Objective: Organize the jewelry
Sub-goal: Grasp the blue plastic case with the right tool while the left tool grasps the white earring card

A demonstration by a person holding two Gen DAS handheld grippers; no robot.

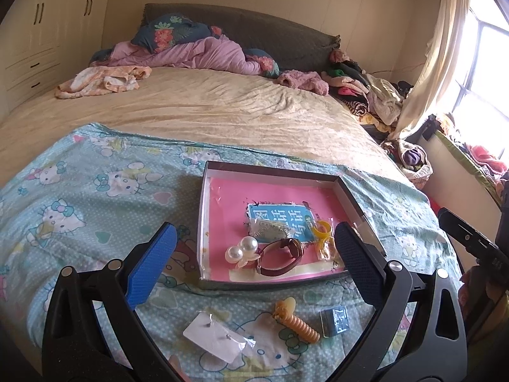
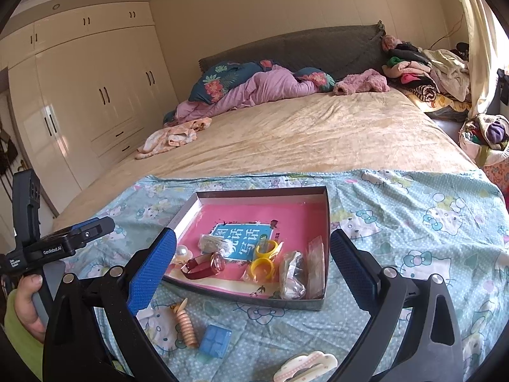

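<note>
Jewelry tray (image 1: 350, 187) between open grippers

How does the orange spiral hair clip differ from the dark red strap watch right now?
The orange spiral hair clip lies on the blue cartoon-print cloth, outside the shallow pink-lined box; the dark red strap watch lies inside it. The clip is stretched out and ribbed; the watch strap curls into a closed loop. The clip is pale orange, the watch dark red. Neither is held by any tongs.

A wide bed (image 2: 302, 133) with a grey headboard (image 2: 305, 49) fills the room. Cream wardrobes (image 2: 95, 95) line the left wall. On the right, daylight pours through a curtained window (image 1: 483, 73).
</note>
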